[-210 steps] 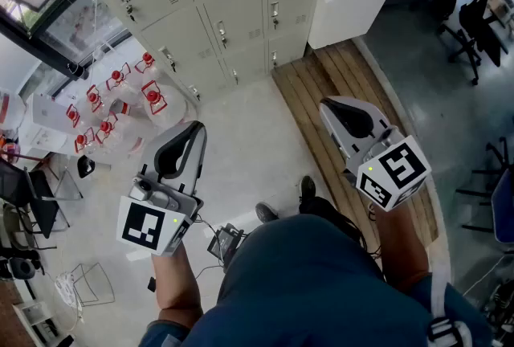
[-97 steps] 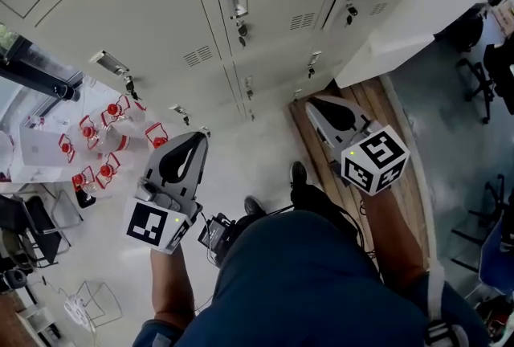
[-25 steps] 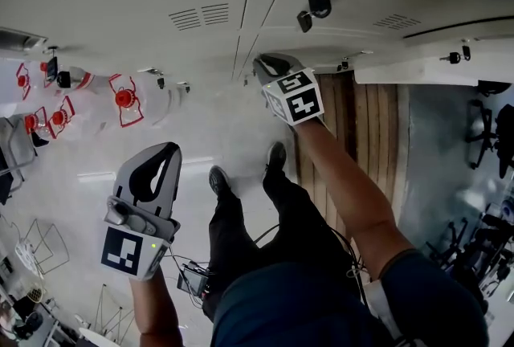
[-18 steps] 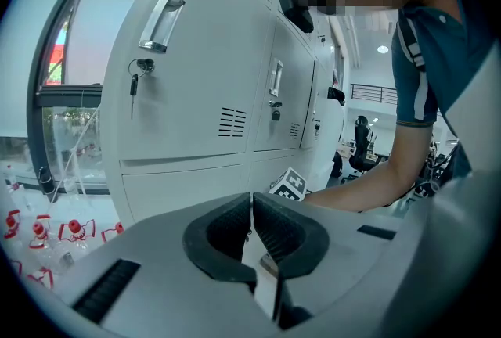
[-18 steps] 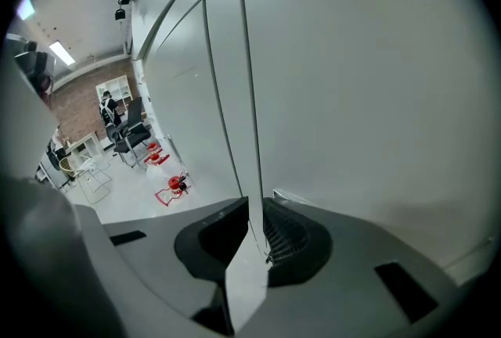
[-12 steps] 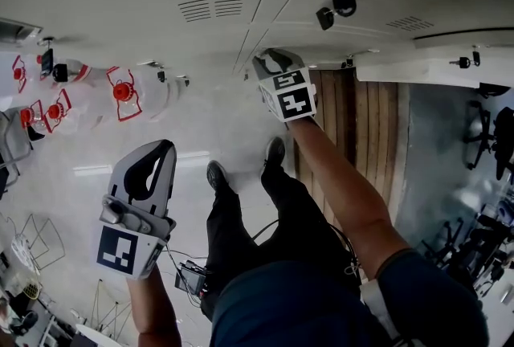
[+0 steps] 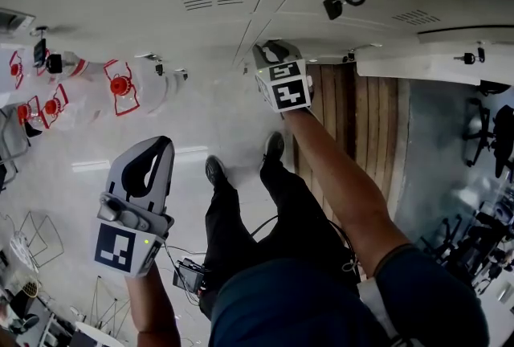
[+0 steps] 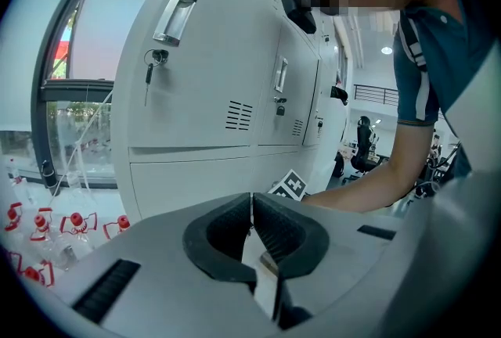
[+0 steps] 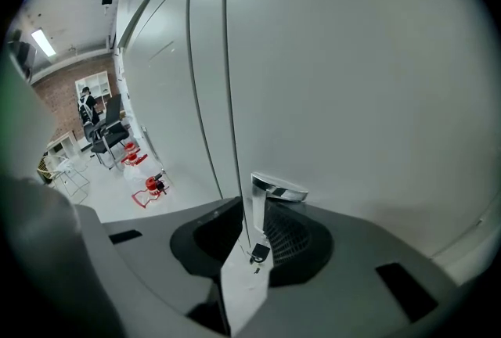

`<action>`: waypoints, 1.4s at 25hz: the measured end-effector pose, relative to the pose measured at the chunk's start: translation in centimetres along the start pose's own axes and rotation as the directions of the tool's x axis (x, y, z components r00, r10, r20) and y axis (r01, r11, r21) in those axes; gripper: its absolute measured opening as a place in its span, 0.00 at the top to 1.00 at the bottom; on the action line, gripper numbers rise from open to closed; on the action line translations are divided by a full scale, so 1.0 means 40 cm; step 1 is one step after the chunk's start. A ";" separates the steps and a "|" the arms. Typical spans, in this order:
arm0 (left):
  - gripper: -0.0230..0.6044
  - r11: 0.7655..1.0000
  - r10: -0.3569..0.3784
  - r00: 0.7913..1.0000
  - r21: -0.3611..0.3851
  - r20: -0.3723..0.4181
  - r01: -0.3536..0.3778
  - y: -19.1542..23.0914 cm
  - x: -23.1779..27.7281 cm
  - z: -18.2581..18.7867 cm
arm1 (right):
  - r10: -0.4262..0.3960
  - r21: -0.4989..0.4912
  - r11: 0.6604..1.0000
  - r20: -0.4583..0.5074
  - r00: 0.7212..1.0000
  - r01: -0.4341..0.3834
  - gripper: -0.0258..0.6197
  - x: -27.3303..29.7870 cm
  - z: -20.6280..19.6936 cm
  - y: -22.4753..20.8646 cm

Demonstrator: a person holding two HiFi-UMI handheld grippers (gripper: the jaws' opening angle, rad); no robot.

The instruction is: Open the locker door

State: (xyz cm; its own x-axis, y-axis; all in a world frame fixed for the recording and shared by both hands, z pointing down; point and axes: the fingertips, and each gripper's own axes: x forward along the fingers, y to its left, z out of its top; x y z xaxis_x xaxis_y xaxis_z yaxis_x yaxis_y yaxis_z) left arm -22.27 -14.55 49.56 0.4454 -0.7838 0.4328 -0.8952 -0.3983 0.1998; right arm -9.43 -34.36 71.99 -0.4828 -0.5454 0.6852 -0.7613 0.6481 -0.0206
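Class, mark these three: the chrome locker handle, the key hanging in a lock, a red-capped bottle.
chrome locker handle [image 9: 278, 192], right gripper view, its top cap.
key [image 8: 147, 77], left gripper view, its hanging shaft.
red-capped bottle [image 7: 120, 85], head view, its red cap.

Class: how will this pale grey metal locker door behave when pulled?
Probably rigid: the pale grey metal locker door looks one flat panel. Its shiny chrome handle, between the opening jaws of the right gripper, looks smooth, perhaps slippery.
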 end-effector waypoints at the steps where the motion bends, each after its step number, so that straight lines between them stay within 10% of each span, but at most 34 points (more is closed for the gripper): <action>1: 0.92 1.000 0.000 1.000 0.001 0.001 0.000 -0.001 -0.002 0.000 | 0.002 -0.001 1.000 -0.001 1.000 -0.002 0.81 -0.003 0.000 -0.003; 13: 0.92 0.999 -0.027 0.999 0.020 0.025 0.027 -0.042 -0.011 0.025 | 0.084 -0.029 0.996 -0.042 0.996 -0.086 0.84 -0.156 -0.139 0.056; 20: 0.92 0.996 -0.067 0.995 0.060 0.075 0.063 -0.086 -0.007 0.054 | -0.064 0.185 0.980 -0.035 0.997 0.070 0.58 -0.186 -0.164 0.040; 35: 0.92 0.998 -0.043 0.998 0.054 0.038 0.041 -0.079 -0.063 0.024 | -0.210 0.302 0.934 0.023 0.977 0.194 0.59 -0.212 -0.144 0.028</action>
State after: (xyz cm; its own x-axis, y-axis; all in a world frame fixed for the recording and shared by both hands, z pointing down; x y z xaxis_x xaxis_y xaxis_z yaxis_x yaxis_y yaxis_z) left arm -20.53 -11.78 47.01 0.4835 -0.7836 0.3901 -0.8742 -0.4550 0.1696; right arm -3.67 -25.93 70.35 -0.3220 -0.6816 0.6571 -0.9347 0.3393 -0.1061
